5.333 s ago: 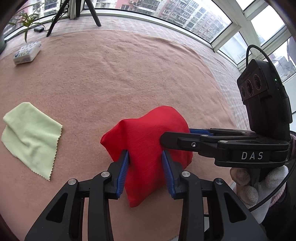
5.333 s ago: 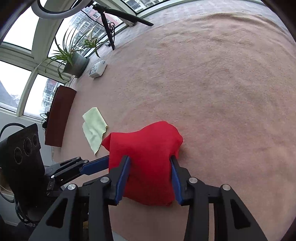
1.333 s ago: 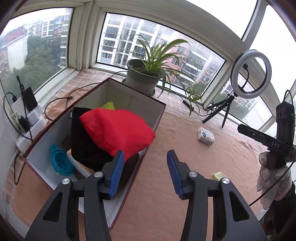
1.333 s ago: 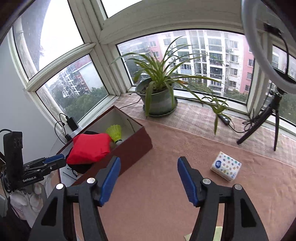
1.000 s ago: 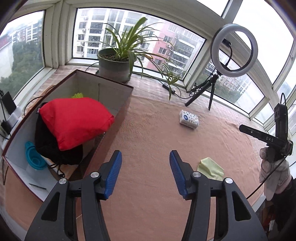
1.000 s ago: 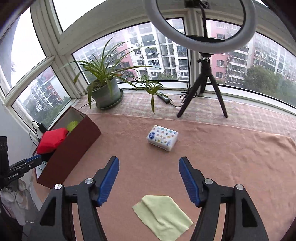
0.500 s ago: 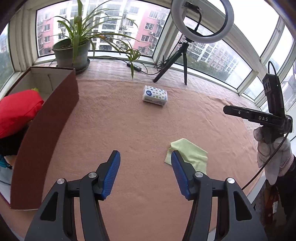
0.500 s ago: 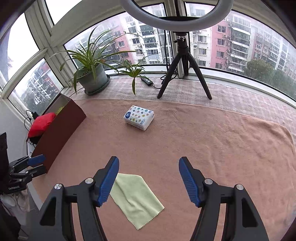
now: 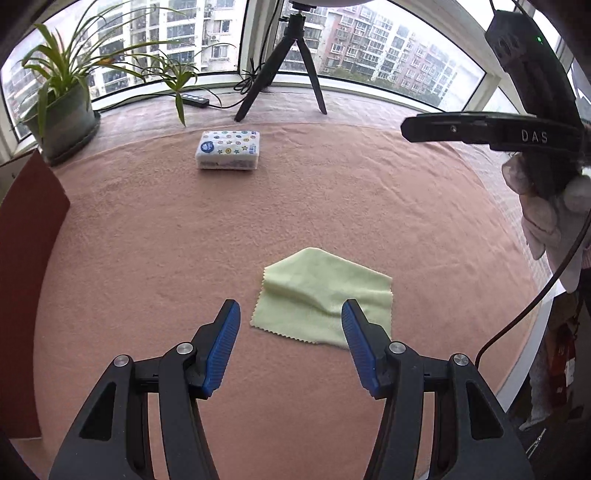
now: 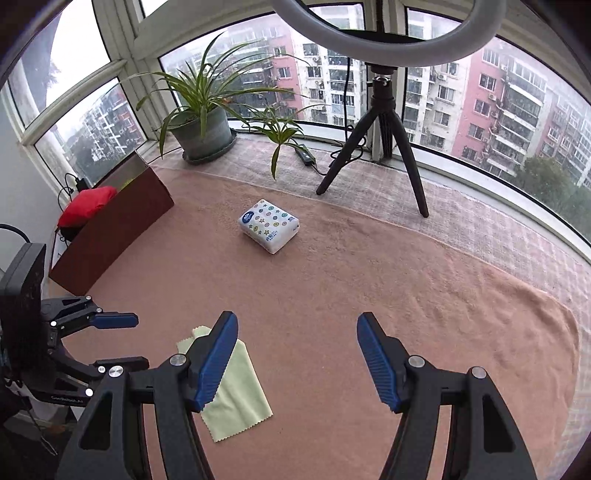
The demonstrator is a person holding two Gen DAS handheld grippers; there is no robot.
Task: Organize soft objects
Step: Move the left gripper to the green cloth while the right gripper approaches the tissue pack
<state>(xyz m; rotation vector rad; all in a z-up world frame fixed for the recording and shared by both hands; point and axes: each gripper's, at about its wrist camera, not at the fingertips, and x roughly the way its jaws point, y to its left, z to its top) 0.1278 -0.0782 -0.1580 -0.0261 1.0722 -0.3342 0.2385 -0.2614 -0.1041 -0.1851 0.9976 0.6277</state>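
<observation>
A pale green cloth [image 9: 322, 297] lies flat, with one rumpled fold, on the pink blanket [image 9: 147, 236] that covers the table, its zigzag edge toward the viewer; the left gripper [image 9: 290, 341] hangs just above its near edge, blue-padded fingers [image 9: 223, 343] spread wide and empty. The right gripper [image 10: 296, 360] is likewise parted and holds nothing, poised over bare blanket with the same cloth [image 10: 236, 391] partly hidden behind its left finger. Farther back, well apart from the cloth, a tissue pack [image 10: 268, 225] printed with coloured dots and stars rests on the blanket. At the table's left end stands a dark red box [image 10: 110, 229], and a red cushion-like bundle [image 10: 86, 205] sits in it, rising above its rim. Behind, on the windowsill, a spider plant [image 10: 203, 122] in a grey pot trails leaves beside the black tripod [image 10: 384, 144] of a ring light [image 10: 384, 35], with apartment blocks beyond the glass
</observation>
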